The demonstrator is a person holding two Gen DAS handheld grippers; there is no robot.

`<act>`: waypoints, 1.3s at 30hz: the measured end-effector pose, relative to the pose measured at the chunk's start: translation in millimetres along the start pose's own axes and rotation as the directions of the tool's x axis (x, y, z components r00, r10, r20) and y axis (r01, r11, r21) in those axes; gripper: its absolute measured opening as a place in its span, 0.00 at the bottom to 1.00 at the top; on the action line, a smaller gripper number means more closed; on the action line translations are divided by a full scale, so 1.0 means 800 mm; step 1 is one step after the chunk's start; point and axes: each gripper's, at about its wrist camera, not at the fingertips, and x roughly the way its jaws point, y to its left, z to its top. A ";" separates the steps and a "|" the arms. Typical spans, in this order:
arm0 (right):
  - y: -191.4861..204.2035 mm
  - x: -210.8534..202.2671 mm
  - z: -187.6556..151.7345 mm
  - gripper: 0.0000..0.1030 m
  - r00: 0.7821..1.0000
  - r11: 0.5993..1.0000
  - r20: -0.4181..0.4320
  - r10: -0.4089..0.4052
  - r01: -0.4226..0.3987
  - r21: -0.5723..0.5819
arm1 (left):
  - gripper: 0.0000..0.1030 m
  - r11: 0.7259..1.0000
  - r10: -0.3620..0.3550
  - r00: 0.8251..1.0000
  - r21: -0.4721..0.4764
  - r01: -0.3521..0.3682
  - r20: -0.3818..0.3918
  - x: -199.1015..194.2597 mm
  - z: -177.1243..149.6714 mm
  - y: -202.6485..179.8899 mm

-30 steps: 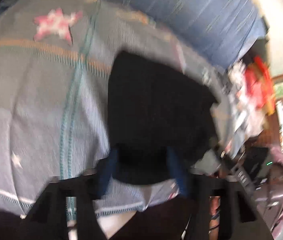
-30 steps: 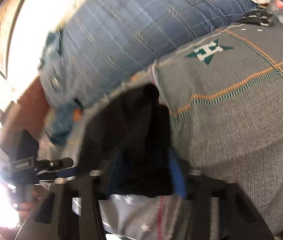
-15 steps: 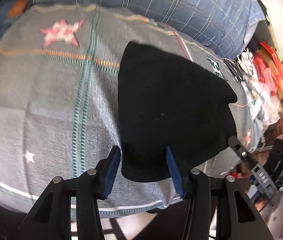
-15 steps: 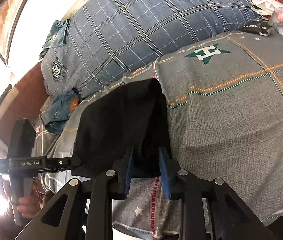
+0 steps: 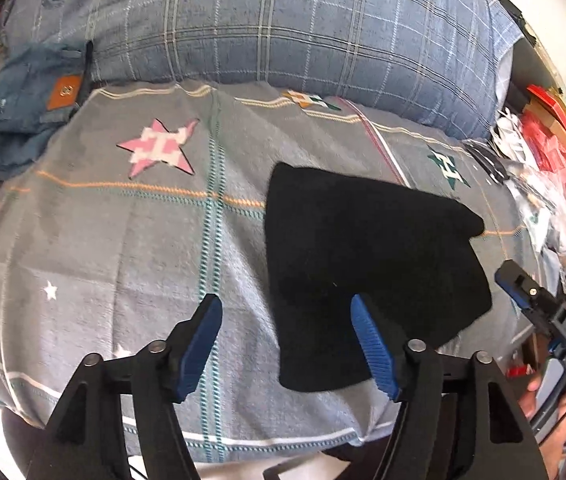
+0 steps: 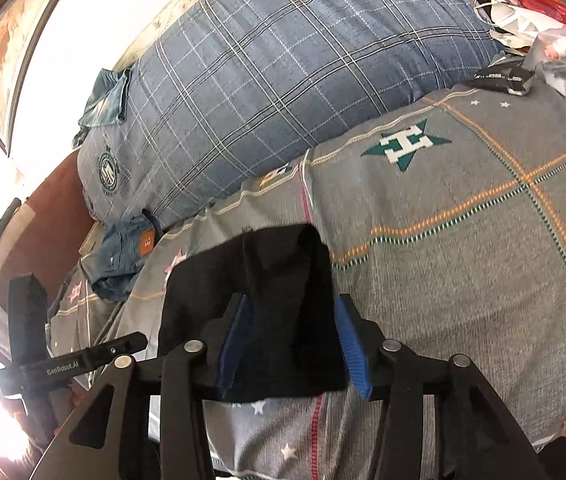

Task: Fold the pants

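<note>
Left gripper (image 5: 285, 344): nearest item in the left wrist view; blue-padded fingers (image 5: 371, 344) spread wide apart, gripping nothing. One pad hangs over bare bedspread, the other over the near edge of the pants.

Right gripper (image 6: 293, 344): nearest item in the right wrist view; blue pads parted, one on either side of the near end of the pants. Whether the pads touch the cloth cannot be told.

Black pants (image 5: 367, 264): folded into a compact dark bundle, lying flat near the front edge of the bed, towards its right-hand part in the left wrist view. In the right wrist view the bundle (image 6: 267, 300) runs away from the gripper, with a fold ridge along its length.

Grey bedspread (image 5: 131, 240): covers the bed under the pants; orange and teal stitched lines, small white stars.

Pink star patch (image 5: 161, 148): on the bedspread, well apart from the pants.

Green star patch (image 6: 405, 144): on the bedspread, beyond the pants.

Blue jeans (image 5: 23, 112): crumpled at the far left, tan leather label showing.

Blue plaid pillow (image 5: 283, 24): large, along the back of the bed.
</note>
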 end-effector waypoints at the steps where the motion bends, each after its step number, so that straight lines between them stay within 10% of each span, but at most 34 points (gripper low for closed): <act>1: 0.000 0.002 0.003 0.49 1.000 1.000 -0.001 0.000 0.000 0.002 | 0.65 1.000 0.006 1.000 0.000 -0.006 0.003 0.004 0.004 0.002; 12: -0.008 0.068 0.037 0.52 0.998 0.998 -0.060 0.033 -0.029 0.059 | 0.67 0.996 -0.061 0.997 -0.072 0.057 -0.051 0.051 0.067 0.011; 15: 0.007 0.084 0.045 0.10 0.997 0.999 -0.073 0.012 -0.014 -0.029 | 0.38 0.991 -0.108 0.988 -0.096 0.098 -0.110 0.077 0.080 0.002; 19: 0.027 0.066 0.060 0.10 0.999 0.991 0.031 -0.006 0.010 -0.133 | 0.39 0.990 -0.092 0.991 -0.114 0.081 -0.098 0.101 0.096 -0.005; 23: -0.011 0.116 0.059 0.12 0.991 0.992 -0.080 -0.106 0.100 -0.075 | 0.39 0.992 -0.059 0.993 -0.118 0.048 -0.097 0.116 0.104 -0.010; 34: -0.025 0.048 0.011 0.39 0.992 0.996 -0.108 0.058 -0.051 0.068 | 0.56 0.958 -0.246 0.961 -0.179 0.222 -0.124 0.063 0.031 0.029; 39: 0.001 0.036 -0.006 0.13 0.997 0.999 -0.078 0.017 -0.020 -0.037 | 0.41 0.961 -0.249 0.949 -0.170 0.218 -0.195 0.072 0.008 0.024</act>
